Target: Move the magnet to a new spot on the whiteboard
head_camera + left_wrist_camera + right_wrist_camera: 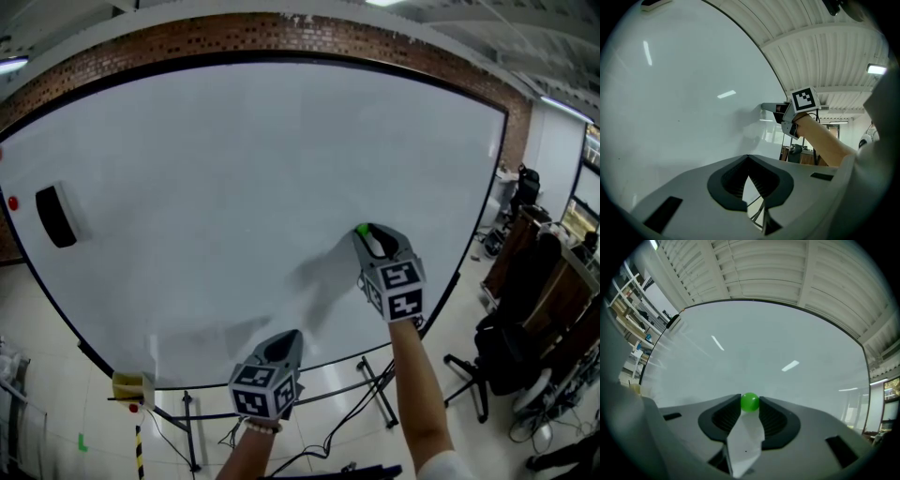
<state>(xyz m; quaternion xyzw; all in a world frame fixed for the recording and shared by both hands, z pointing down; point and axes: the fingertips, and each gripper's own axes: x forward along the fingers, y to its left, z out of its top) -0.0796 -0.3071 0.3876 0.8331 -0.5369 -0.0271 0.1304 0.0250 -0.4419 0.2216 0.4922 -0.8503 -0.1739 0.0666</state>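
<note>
Magnet [750,401] pinched in the right hand-held gripper [367,234], right up at the whiteboard [234,187]

Small, smooth green ball — probably light, hard and a bit slippery, so this pinch across its middle at the jaw tips looks right; whether it touches the board I cannot tell. The right forearm reaches out level — the left hand-held gripper [289,337] hangs lower, jaws together, empty.

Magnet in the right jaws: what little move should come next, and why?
Probably open the right gripper a little. Its jaws pinch the green magnet, which looks right up against a bare part of the whiteboard, so it would likely stick there once let go. Whether it truly touches, I can't tell.
</note>
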